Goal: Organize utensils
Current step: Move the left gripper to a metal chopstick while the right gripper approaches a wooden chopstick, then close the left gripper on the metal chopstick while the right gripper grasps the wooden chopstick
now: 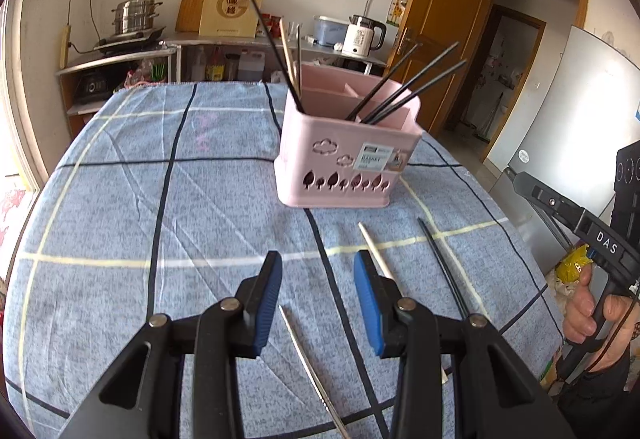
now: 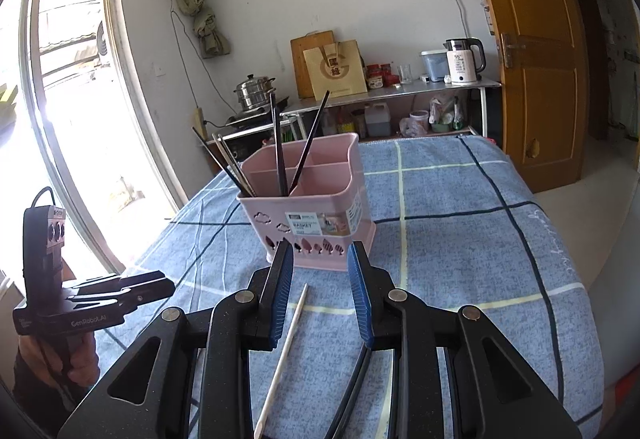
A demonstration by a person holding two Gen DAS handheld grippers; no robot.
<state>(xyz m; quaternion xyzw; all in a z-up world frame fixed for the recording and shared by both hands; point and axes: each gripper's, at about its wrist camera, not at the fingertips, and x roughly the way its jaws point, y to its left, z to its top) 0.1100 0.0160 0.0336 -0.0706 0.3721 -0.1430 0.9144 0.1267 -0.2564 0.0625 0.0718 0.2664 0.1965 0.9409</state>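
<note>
A pink utensil basket (image 1: 344,155) (image 2: 316,215) stands on the blue checked tablecloth and holds several black and pale chopsticks. Loose on the cloth in front of it lie a white chopstick (image 1: 376,251) (image 2: 286,351), a black chopstick pair (image 1: 442,267) (image 2: 354,387) and a metal chopstick (image 1: 312,371). My left gripper (image 1: 318,299) is open and empty above the metal chopstick. My right gripper (image 2: 320,293) is open and empty above the white chopstick, with the black pair under its right finger.
The table (image 1: 120,199) ends at its right edge near a grey fridge (image 1: 568,111). A shelf with a steamer pot (image 1: 134,15), kettle (image 1: 362,35) and bottles stands behind. A wooden door (image 2: 532,59) is at the right, a window (image 2: 68,99) at the left.
</note>
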